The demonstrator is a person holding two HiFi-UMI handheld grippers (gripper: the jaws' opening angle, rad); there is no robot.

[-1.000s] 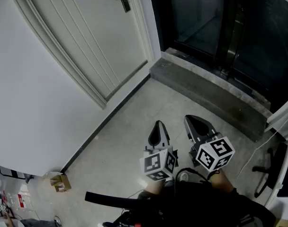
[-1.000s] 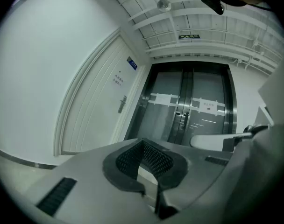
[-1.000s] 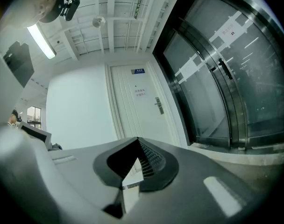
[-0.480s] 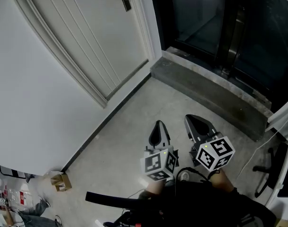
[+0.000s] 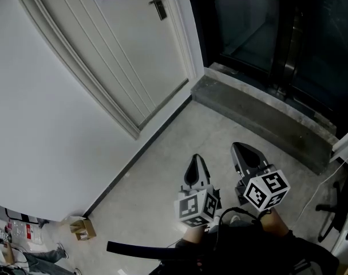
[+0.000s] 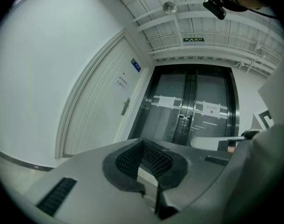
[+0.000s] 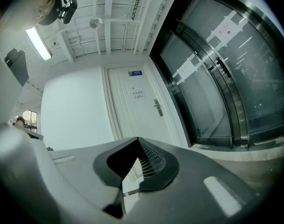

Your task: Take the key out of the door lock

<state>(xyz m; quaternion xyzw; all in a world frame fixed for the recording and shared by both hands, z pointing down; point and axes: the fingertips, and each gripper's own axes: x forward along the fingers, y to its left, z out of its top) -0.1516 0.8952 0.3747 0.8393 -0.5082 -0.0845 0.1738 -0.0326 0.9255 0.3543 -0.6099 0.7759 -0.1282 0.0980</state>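
Observation:
A white panelled door (image 5: pixel 122 50) fills the upper left of the head view, and its dark lock plate with a lever handle (image 5: pixel 157 2) sits near the top edge. No key can be made out at this distance. The lock plate (image 6: pixel 125 107) also shows small and far off in the left gripper view, and the lock plate (image 7: pixel 157 107) is just as distant in the right gripper view. My left gripper (image 5: pixel 196 160) and right gripper (image 5: pixel 241 149) hang side by side low over the floor, well short of the door. Both are shut and hold nothing.
Dark glass sliding doors (image 5: pixel 277 33) stand to the right of the white door, behind a raised concrete step (image 5: pixel 265 116). A small cardboard box (image 5: pixel 82 229) lies by the wall at lower left. A chair base (image 5: pixel 334 211) shows at the right edge.
The view has shifted, so the door and its lock now sit further right and lower in the picture. Both grippers stay shut, side by side, slightly lower in the frame.

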